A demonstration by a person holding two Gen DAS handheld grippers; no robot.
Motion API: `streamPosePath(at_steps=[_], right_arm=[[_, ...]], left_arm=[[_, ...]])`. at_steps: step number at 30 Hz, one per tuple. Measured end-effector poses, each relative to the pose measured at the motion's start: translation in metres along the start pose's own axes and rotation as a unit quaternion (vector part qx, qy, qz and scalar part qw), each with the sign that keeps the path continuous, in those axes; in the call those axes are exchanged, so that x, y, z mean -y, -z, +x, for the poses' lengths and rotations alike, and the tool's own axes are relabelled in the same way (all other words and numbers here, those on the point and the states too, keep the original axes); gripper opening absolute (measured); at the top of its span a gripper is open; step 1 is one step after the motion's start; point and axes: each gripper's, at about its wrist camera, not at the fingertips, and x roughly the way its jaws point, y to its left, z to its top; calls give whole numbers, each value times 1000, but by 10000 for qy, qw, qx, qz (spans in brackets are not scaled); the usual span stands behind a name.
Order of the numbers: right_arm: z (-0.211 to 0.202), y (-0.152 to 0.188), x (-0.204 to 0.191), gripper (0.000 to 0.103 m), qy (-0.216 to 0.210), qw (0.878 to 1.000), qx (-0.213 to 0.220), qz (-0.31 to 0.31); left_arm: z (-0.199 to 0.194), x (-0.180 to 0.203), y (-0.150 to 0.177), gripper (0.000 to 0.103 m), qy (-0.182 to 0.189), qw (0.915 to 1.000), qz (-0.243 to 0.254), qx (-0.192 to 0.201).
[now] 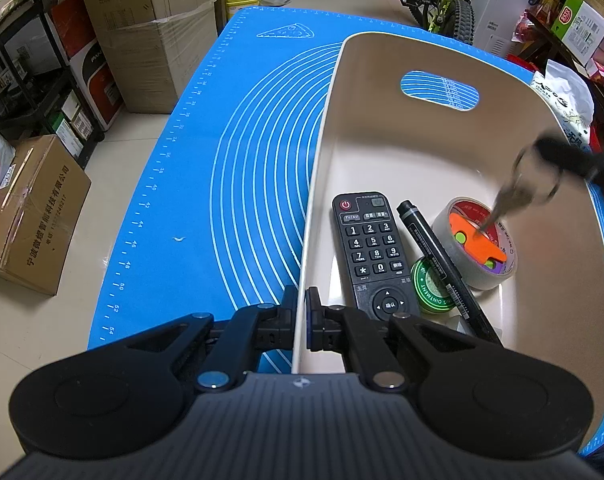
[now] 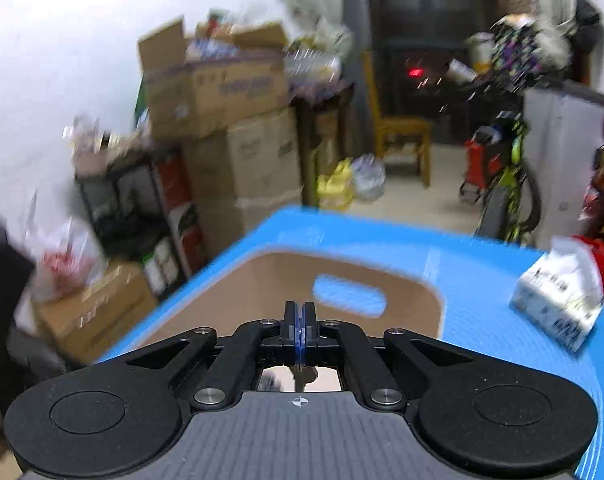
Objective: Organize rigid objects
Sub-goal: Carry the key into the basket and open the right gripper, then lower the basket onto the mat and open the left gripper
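A: Nearest the lens, left gripper (image 1: 301, 322) is clamped on the near wall of the cream bin (image 1: 382, 60), one finger outside, one inside. Likely reason: steady the bin while the other hand loads it.

B: Right gripper (image 2: 299, 330)?

A: Its own view is blurred. Jaws pressed together, and a thin metal piece shows in the gap behind them. Left view shows a blurred key ring with keys (image 1: 514, 196) hanging from a dark tip over the bin, above the tape roll (image 1: 478, 244). Reading: keys pinched, held over the bin for dropping. Not yet released.

B: Count of bin contents?

A: One remote (image 1: 372, 252), one black marker (image 1: 442, 268), one green ointment tin (image 1: 432, 288), one tape roll, one orange toy piece (image 1: 476, 242) lying on the roll. Five, all on the bin floor toward the near end.

B: Outside the bin?

A: One white printed box (image 2: 558, 300) on the blue mat (image 1: 237, 184), well to the bin's right. Possibly still to go in.
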Motion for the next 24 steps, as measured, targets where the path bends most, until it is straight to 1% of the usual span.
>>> streamPosePath(at_steps=[3, 5, 7, 8, 9, 10, 11, 12, 13, 14, 15, 16, 17, 18, 20, 22, 24], right_arm=[[15, 13, -7, 13, -43, 9985, -546, -89], [19, 18, -9, 16, -48, 9970, -775, -72], [19, 20, -10, 20, -83, 9965, -832, -8], [13, 22, -8, 37, -71, 9968, -800, 33], [10, 21, -7, 44, -54, 9970, -772, 79], [4, 20, -6, 58, -32, 9974, -706, 154], [-1, 17, -4, 66, -2, 9978, -629, 205], [-8, 16, -2, 68, 25, 9982, -560, 228], [-15, 14, 0, 69, 58, 9984, -515, 238], [-20, 14, 1, 73, 111, 9984, -494, 255], [-24, 12, 3, 76, 163, 9983, -490, 288], [-30, 11, 6, 80, 203, 9980, -488, 337], [-36, 11, 9, 82, 233, 9978, -486, 390], [-41, 10, 11, 83, 255, 9976, -488, 428], [-53, 10, 14, 90, 366, 9971, -489, 449], [-67, 11, 18, 94, 522, 9967, -434, 447], [-80, 13, 21, 95, 665, 9959, -387, 480]], left_arm=[[0, 0, -1, 6, -28, 10000, 1, -26], [-1, 1, -2, 6, -38, 10000, -8, -24], [-2, 1, -2, 6, -44, 10000, -25, -11], [-3, 1, -2, 9, -58, 10000, -33, 5], [-5, 1, -2, 10, -103, 9999, -36, 42], [-7, 2, -3, 12, -123, 9999, -39, 69], [-11, 2, -3, 13, -147, 9998, -40, 119], [-15, 2, -3, 14, -186, 9996, -37, 187], [-19, 3, -3, 18, -225, 9994, -37, 246], [-26, 4, -3, 33, -327, 9989, -26, 348], [-31, 5, -3, 41, -411, 9982, -22, 436], [-37, 6, -3, 55, -458, 9976, -38, 527], [-44, 6, -3, 63, -462, 9970, -78, 621], [-51, 6, -2, 65, -434, 9963, -141, 724], [-63, 9, -1, 71, -413, 9951, -219, 869], [-73, 16, 3, 75, -459, 9941, -160, 968], [-83, 23, 10, 76, -477, 9934, -74, 1038]])
